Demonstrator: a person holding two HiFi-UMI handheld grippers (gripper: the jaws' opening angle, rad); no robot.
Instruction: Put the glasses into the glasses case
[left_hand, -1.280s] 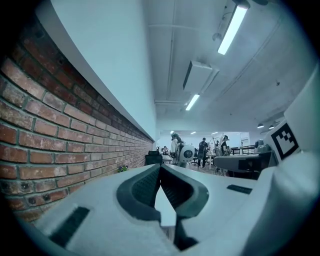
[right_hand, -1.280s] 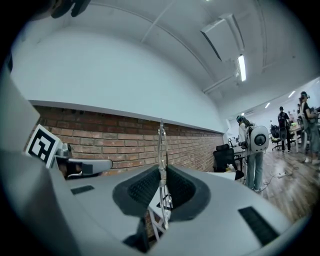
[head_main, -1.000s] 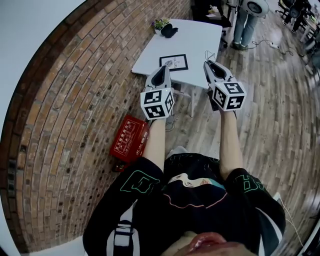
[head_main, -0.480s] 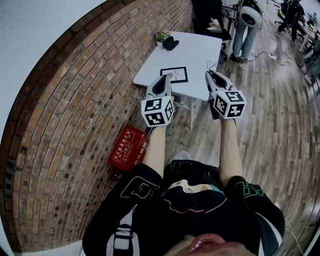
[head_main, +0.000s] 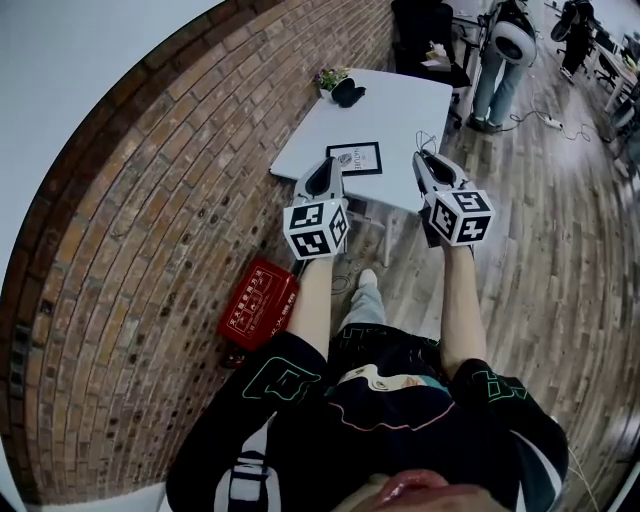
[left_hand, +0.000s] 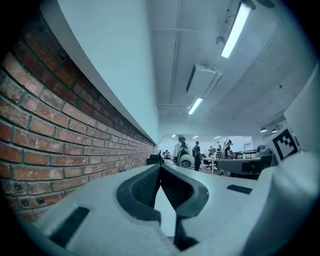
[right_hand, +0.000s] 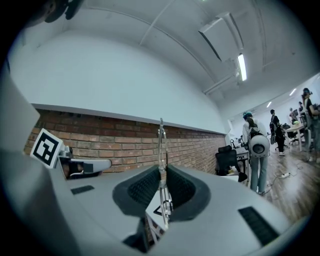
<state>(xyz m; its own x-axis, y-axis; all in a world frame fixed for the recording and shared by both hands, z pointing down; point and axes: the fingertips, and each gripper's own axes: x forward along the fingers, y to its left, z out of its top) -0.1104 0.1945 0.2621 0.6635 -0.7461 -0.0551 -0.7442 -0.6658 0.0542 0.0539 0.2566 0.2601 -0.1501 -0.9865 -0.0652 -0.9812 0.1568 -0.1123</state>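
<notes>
The right gripper (right_hand: 161, 175) pinches the thin glasses (right_hand: 161, 136) by one skinny edge, so they may slip out or bend. The left gripper (left_hand: 160, 172) is closed with nothing inside. The dark case (head_main: 347, 91) waits far off, top middle, on the table (head_main: 400, 120).

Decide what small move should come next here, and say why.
Probably carry the right gripper forward over the white table toward the glasses case. Its jaws are shut on the wire glasses, while the case lies beside the small plant at the far corner, beyond both grippers. The left gripper is shut, empty.
</notes>
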